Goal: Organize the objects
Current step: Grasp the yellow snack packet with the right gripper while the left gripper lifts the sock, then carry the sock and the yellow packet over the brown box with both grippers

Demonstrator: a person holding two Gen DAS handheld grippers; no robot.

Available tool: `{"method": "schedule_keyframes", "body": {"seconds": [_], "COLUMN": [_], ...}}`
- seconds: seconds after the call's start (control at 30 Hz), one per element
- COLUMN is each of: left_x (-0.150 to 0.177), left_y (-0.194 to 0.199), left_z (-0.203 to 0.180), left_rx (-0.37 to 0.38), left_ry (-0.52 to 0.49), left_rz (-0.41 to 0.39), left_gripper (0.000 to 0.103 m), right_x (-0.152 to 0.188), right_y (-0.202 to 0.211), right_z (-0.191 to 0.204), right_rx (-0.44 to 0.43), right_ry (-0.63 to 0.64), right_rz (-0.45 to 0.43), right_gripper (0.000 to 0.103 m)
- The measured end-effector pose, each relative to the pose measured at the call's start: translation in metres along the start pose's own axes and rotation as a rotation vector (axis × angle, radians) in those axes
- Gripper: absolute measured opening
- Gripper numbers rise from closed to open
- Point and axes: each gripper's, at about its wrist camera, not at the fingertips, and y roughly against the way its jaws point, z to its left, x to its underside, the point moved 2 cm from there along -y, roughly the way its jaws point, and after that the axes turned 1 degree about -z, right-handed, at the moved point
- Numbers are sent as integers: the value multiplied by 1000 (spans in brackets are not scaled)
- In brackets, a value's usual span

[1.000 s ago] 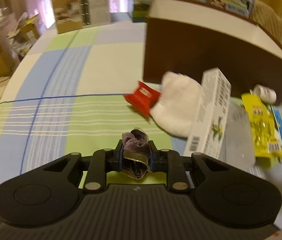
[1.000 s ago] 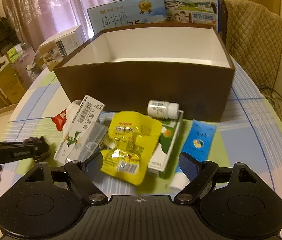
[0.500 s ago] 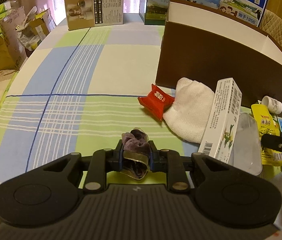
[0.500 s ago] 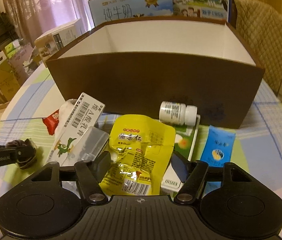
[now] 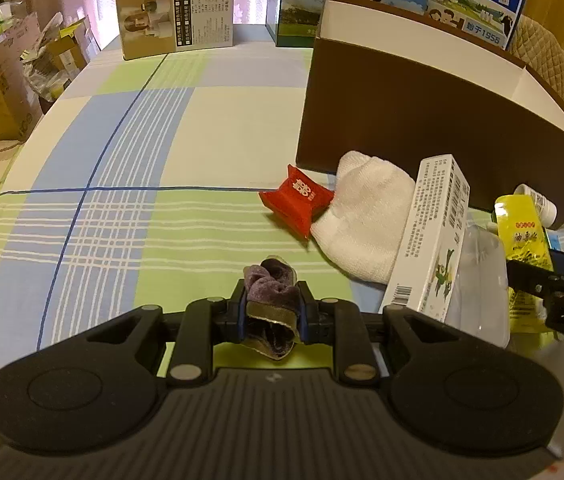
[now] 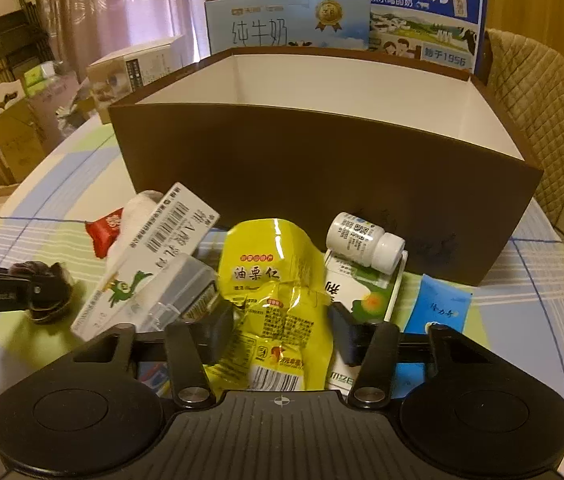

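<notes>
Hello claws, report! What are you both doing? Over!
Left claw shut on purple scrunchie. Right claw open, fingers either side of yellow snack pouch. Brown box open, right behind the pile; nothing blocking.

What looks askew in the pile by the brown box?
The long white carton is tilted, propped on the clear plastic case. The white pill bottle lies on its side atop the green-and-white carton.

Bottle [image 6: 364, 242] lies on carton [image 6: 362, 296], before box [image 6: 322, 176].

blue sachet [image 6: 438, 308] partly hidden behind right gripper [image 6: 281, 330]
</notes>
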Motion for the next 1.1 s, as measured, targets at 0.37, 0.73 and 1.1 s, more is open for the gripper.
{"method": "schedule_keyframes", "body": {"seconds": [0.37, 0.73, 1.1], "left_x": [2, -21, -104], "left_y": [5, 47, 68], "left_z": [-3, -29, -81], "left_rx": [-7, 58, 181], "left_ry": [-29, -61, -159], "left_rz": [-2, -70, -185], "left_gripper": [19, 19, 19], "right_x": [-10, -36, -103], "right_y": [28, 62, 74], "right_z": [-6, -21, -52], "right_rx": [-37, -71, -125], "right_ry": [-21, -38, -50], "right_rz": [-14, -40, -87], "right_gripper": [41, 41, 41]}}
